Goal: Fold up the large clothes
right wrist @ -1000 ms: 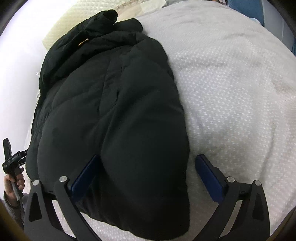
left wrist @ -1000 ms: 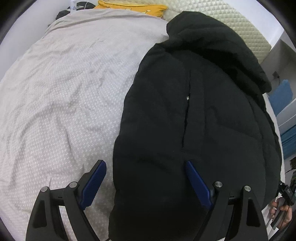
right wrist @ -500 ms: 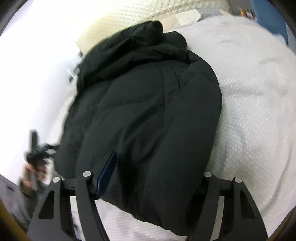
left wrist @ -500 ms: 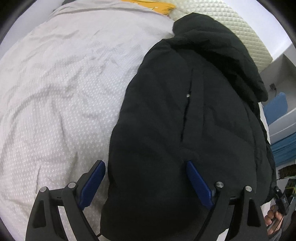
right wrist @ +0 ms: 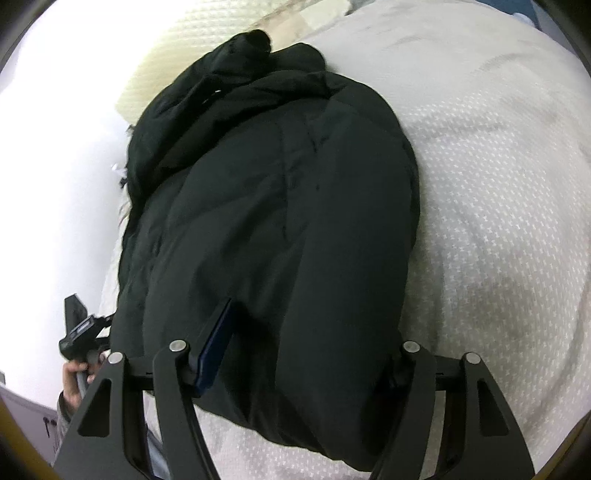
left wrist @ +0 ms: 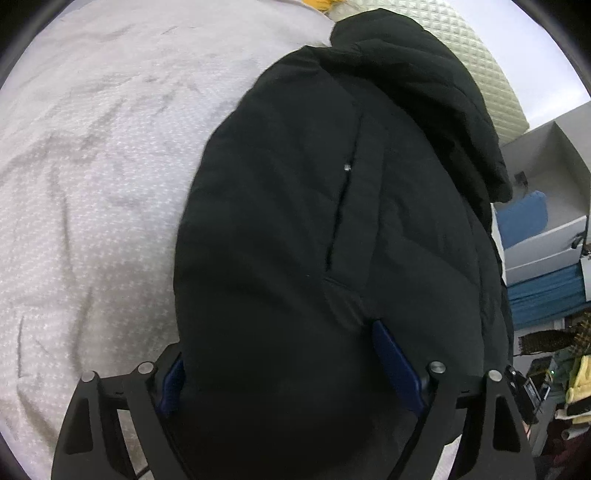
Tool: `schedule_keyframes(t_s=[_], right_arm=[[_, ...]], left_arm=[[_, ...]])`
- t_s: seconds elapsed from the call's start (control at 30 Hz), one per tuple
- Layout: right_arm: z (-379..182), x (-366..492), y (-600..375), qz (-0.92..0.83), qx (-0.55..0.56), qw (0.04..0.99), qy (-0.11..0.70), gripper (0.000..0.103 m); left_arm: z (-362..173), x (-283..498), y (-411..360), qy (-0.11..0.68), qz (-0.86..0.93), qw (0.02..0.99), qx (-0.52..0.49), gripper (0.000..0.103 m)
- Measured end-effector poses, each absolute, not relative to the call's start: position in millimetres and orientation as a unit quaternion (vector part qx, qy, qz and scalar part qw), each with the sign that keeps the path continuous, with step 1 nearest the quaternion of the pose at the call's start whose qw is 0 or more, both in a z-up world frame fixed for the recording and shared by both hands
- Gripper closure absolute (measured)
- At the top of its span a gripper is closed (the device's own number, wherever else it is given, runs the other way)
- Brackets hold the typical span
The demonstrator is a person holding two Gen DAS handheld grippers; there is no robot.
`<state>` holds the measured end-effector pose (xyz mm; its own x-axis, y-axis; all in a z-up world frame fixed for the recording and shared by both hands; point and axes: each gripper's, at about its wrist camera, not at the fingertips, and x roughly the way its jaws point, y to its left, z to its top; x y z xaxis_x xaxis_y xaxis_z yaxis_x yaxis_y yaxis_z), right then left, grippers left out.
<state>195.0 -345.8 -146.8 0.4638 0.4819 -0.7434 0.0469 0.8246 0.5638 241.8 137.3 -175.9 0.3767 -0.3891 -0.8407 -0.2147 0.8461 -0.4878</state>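
Observation:
A large black padded jacket [left wrist: 332, 221] lies folded lengthwise on a bed with a pale dotted sheet [left wrist: 92, 166]. My left gripper [left wrist: 291, 354] is open wide, its blue-padded fingers astride the jacket's near hem, pressing into the fabric. In the right wrist view the jacket [right wrist: 277, 203] fills the middle. My right gripper [right wrist: 306, 343] is open too, its fingers astride the hem on the other side, the right pad hidden behind the fabric. The left gripper shows in the right wrist view [right wrist: 79, 332], held in a hand.
A cream quilted headboard [left wrist: 480, 66] stands behind the jacket's hood. A yellow cloth [left wrist: 321, 3] lies at the bed's far end. White shelves with blue items [left wrist: 543, 229] stand to the right. The bed sheet [right wrist: 498, 184] spreads out right of the jacket.
Both grippers have moved forward and down onto the jacket's near hem, so that the fabric now bulges between their fingers. Both stay open.

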Motion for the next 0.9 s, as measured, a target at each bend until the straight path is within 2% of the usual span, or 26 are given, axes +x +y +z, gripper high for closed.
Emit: schedule_keyframes(t_s=[0.07, 0.1, 0.13, 0.17, 0.23, 0.27, 0.33, 0.43, 0.63, 0.9], right_arm=[[-147, 194, -342, 0.120, 0.251, 0.819, 0.501, 0.055], [-147, 195, -338, 0.117, 0.247, 0.821, 0.501, 0.058], [-145, 194, -335, 0.115, 0.243, 0.824, 0.499, 0.066], [-143, 194, -337, 0.116, 0.239, 0.826, 0.497, 0.074], [-137, 191, -332, 0.114, 0.224, 0.835, 0.490, 0.082], [-133, 190, -331, 0.111, 0.218, 0.839, 0.486, 0.085], [-126, 187, -326, 0.108, 0.213, 0.848, 0.473, 0.088], [-111, 177, -325, 0.100, 0.214, 0.864, 0.445, 0.090], [-73, 145, -328, 0.104, 0.212, 0.892, 0.385, 0.093], [-51, 107, -329, 0.112, 0.236, 0.901, 0.347, 0.094]], left_arm=[[-177, 243, 136, 0.550, -0.074, 0.785, -0.277, 0.030], [-174, 245, 137, 0.545, -0.085, 0.785, -0.281, 0.039], [-171, 245, 134, 0.540, -0.101, 0.785, -0.288, 0.048], [-167, 246, 131, 0.532, -0.121, 0.783, -0.299, 0.050], [-163, 250, 122, 0.518, -0.144, 0.785, -0.309, 0.056], [-160, 250, 121, 0.513, -0.148, 0.788, -0.308, 0.059], [-154, 250, 120, 0.497, -0.156, 0.794, -0.314, 0.077], [-146, 247, 126, 0.474, -0.172, 0.796, -0.334, 0.088], [-132, 228, 139, 0.428, -0.193, 0.805, -0.363, 0.095], [-98, 186, 163, 0.387, -0.199, 0.819, -0.373, 0.099]])
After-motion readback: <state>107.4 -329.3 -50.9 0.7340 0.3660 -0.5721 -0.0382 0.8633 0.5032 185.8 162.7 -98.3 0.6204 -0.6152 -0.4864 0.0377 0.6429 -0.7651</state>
